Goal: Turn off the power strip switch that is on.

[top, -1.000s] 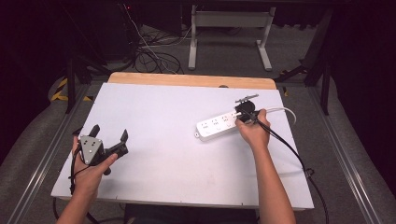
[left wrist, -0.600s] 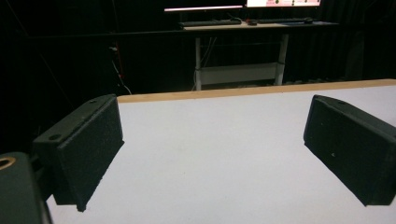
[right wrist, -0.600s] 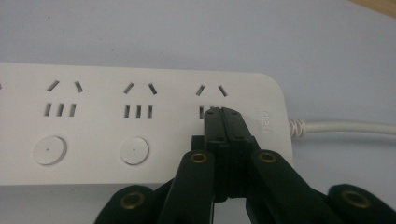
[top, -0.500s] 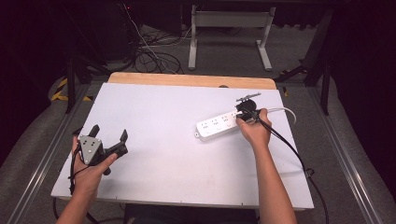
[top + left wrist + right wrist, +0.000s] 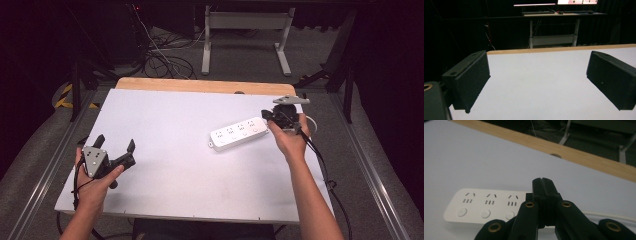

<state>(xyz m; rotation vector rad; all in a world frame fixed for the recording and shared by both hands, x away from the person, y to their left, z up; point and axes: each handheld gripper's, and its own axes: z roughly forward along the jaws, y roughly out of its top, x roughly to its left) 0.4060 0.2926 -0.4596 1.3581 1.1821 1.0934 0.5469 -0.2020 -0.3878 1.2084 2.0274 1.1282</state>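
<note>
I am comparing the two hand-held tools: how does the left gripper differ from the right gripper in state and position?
The left gripper has its jaws spread wide with only bare table between them; the right gripper has its jaws pressed together, with nothing seen between them. The left gripper sits near the table's front left corner, far from the power strip; the right gripper is at the strip's right end. Both are black and each is held in one hand.

A dim room with black walls and a grey carpeted floor. A white table with a pale wooden far edge stands in the middle. Beyond it, a tangle of cables lies on the floor beside a grey metal desk frame. Lit monitors glow on that desk.
</note>
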